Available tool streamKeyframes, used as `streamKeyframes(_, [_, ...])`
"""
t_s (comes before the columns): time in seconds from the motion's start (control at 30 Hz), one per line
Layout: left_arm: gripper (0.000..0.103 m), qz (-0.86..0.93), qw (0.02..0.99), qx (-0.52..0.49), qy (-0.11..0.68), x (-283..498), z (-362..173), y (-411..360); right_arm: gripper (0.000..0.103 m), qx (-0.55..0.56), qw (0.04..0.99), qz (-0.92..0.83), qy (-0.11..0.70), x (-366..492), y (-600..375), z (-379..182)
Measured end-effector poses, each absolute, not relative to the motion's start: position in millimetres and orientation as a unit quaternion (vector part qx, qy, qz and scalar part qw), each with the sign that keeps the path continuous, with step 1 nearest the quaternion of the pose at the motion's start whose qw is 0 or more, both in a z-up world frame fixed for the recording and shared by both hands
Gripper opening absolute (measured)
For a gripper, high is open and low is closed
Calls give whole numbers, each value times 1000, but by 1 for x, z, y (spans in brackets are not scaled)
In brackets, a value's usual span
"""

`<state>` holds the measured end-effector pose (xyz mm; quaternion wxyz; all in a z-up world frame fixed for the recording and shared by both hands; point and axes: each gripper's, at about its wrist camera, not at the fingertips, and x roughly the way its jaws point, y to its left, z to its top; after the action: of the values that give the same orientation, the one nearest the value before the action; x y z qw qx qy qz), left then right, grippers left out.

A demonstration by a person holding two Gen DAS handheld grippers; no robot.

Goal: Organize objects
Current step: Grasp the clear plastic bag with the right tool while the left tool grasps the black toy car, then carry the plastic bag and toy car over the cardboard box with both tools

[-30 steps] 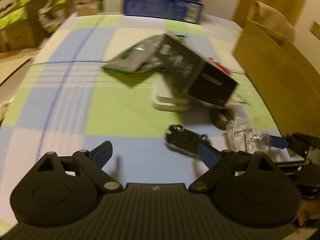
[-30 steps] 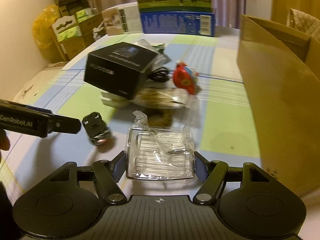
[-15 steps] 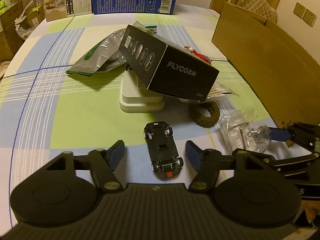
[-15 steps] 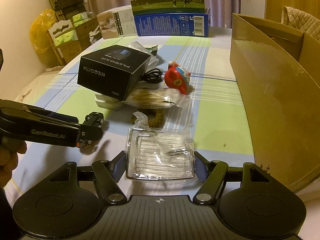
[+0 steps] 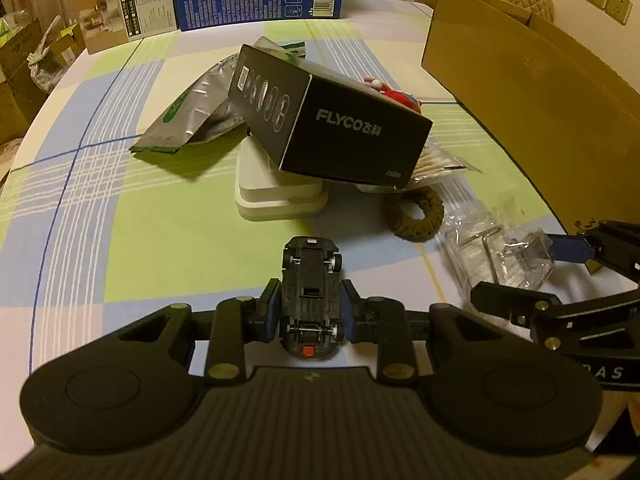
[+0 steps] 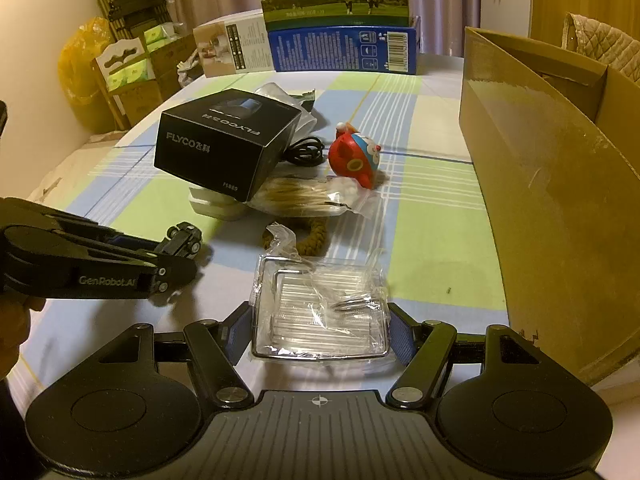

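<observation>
My left gripper [image 5: 311, 312] is shut on a black toy car [image 5: 311, 296] that lies upside down, wheels up, on the checked tablecloth; the car also shows in the right wrist view [image 6: 182, 238]. My right gripper [image 6: 320, 330] is shut on a clear plastic packet with a wire rack [image 6: 320, 312], which shows in the left wrist view [image 5: 500, 256] too. A black FLYCO box [image 5: 336, 128] leans on a white box [image 5: 280, 196]. A brown woven ring [image 5: 414, 216], a bag of cotton swabs [image 6: 308, 198] and a red toy [image 6: 354, 158] lie near it.
A large open cardboard box [image 6: 552, 184] stands along the right. A silver-green pouch [image 5: 192, 116] lies at the left of the pile, with a black cable [image 6: 304, 152] behind it. A blue milk carton [image 6: 344, 46] and a beige box [image 6: 230, 50] stand at the table's far edge.
My left gripper has moved forward around the toy car and closed on it. My right gripper has stayed shut on the clear packet.
</observation>
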<state>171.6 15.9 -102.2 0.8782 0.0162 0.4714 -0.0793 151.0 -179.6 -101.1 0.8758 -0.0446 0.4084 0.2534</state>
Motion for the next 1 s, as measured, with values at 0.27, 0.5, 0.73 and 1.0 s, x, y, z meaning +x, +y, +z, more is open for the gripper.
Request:
streamKeyframes(0.27, [25, -75, 883, 2, 464, 156, -89, 20, 66, -45, 879, 249, 404, 145, -181, -93])
streamKeyframes(0.5, [25, -67, 889, -13, 452, 140, -62, 22, 66, -48, 886, 250, 388, 130, -180, -70])
streamKeyframes(0.73, [25, -67, 900, -16, 430, 128, -24, 13, 66, -45, 899, 244, 362, 116, -188, -33])
streamKeyframes(1.0, [25, -101, 913, -15, 395, 123, 23, -20, 66, -39, 926, 208, 314, 113, -224, 22])
